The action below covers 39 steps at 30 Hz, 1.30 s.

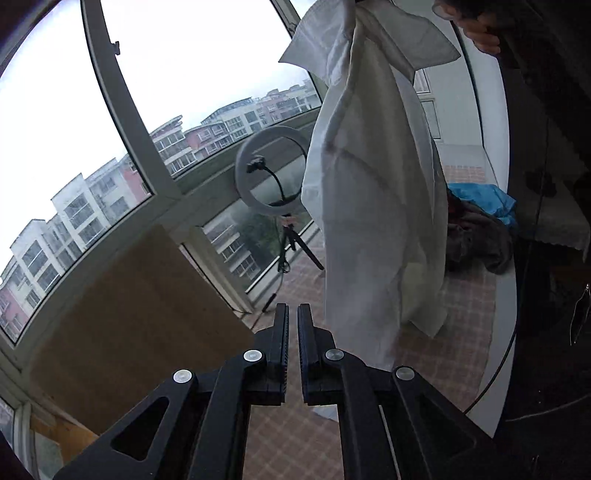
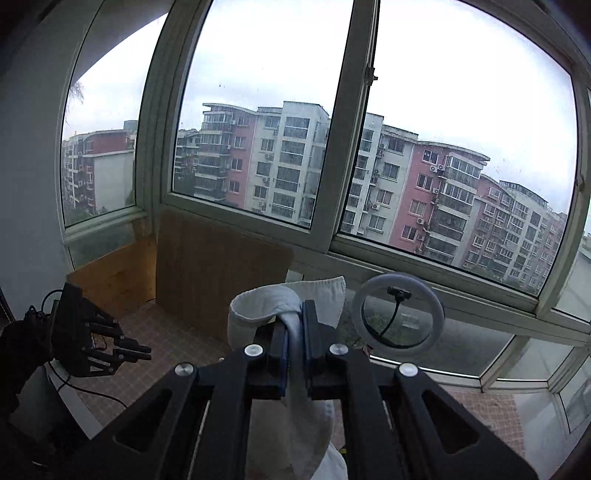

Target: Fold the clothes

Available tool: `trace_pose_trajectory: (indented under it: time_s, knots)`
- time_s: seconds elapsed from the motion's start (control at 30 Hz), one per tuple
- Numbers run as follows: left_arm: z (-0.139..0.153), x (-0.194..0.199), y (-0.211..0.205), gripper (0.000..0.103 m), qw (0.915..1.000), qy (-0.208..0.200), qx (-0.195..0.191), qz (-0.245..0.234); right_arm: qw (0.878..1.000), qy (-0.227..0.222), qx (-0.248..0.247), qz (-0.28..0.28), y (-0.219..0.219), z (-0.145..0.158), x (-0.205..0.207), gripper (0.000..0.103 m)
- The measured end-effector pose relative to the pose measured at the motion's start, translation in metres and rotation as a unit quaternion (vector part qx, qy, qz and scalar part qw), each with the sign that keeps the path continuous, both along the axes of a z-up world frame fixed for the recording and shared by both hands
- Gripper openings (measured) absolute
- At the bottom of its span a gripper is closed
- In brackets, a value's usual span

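A white garment hangs full length in the left wrist view, held up from above the frame's top edge beside a person's hand. In the right wrist view my right gripper is shut on a bunched edge of this white garment, and cloth drapes down between its arms. My left gripper sits low and left of the hanging cloth, apart from it, its jaws nearly together with nothing between them. That left gripper also shows at the far left of the right wrist view, empty.
A ring light on a tripod stands by the large windows, behind the garment. A wooden board leans against the window wall. Blue cloth and dark clothes lie piled at the right. Tiled floor lies below.
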<state>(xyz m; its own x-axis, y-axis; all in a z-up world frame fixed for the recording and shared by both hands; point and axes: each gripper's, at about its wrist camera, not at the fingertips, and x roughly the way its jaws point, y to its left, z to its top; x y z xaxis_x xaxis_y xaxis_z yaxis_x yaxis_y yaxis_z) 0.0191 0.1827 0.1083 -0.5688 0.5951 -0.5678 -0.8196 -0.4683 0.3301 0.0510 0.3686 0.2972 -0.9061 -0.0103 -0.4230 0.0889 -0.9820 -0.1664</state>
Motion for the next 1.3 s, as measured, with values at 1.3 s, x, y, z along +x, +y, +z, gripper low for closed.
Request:
trace_pose_trajectory:
  time_s: [1.3]
  knots:
    - [-0.207,0.041,0.232,0.013,0.9607,-0.113,-0.093,-0.236,0.965,-0.165,-0.123,-0.162,0.142,-0.158,0.107,0.006]
